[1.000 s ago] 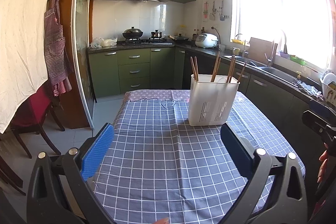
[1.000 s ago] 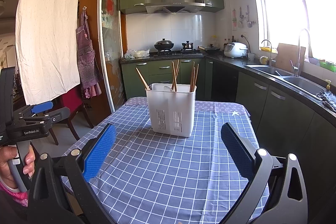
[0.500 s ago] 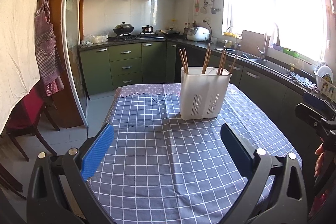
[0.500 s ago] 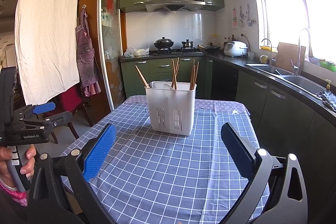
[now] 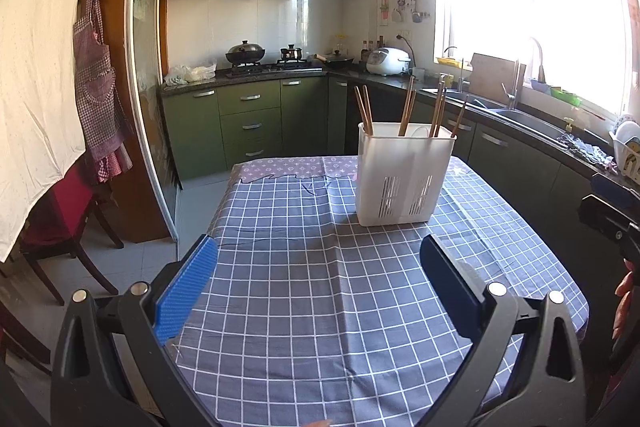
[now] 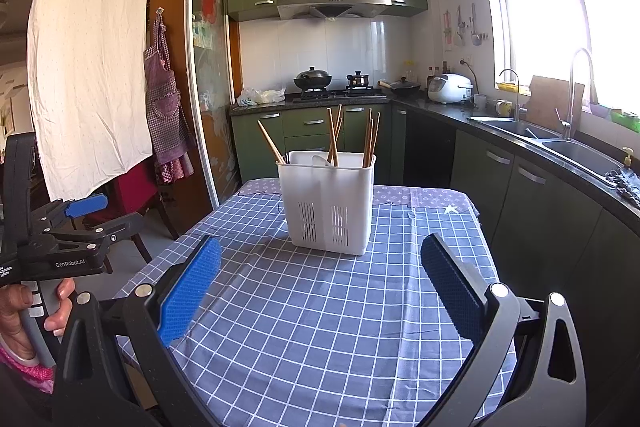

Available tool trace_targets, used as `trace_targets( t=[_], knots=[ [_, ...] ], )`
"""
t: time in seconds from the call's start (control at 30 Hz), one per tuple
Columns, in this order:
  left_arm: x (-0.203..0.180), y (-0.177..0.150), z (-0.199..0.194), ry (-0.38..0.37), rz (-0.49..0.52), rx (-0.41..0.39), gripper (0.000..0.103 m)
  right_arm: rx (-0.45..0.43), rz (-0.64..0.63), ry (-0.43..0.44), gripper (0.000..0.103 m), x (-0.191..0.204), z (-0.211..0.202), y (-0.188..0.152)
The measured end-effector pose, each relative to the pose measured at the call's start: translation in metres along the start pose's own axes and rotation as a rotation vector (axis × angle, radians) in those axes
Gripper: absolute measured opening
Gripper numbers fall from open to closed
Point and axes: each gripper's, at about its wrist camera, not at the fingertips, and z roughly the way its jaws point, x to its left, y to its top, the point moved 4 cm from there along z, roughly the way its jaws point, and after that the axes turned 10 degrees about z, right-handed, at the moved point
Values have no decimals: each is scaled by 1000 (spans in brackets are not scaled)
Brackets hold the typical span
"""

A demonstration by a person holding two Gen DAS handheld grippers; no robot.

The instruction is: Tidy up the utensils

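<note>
Chopsticks (image 6: 333,137): lower lengths concealed inside the white holder (image 6: 328,203); count per compartment not determinable. A pale utensil tip (image 6: 320,159) at the rim is too small to be identified. Tablecloth (image 5: 320,287): near edge hidden behind gripper bodies in both views. Right gripper (image 5: 612,215): cut off by the left wrist view's right edge; jaw setting not readable there. Wall-hung tools (image 5: 404,7): too small to be named.
</note>
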Motion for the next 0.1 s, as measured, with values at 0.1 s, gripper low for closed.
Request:
trace_targets(
  t=[0.1],
  knots=[
    [0, -2, 6, -20, -2, 17, 96, 5, 2, -1, 99, -1, 2, 0]
  ],
)
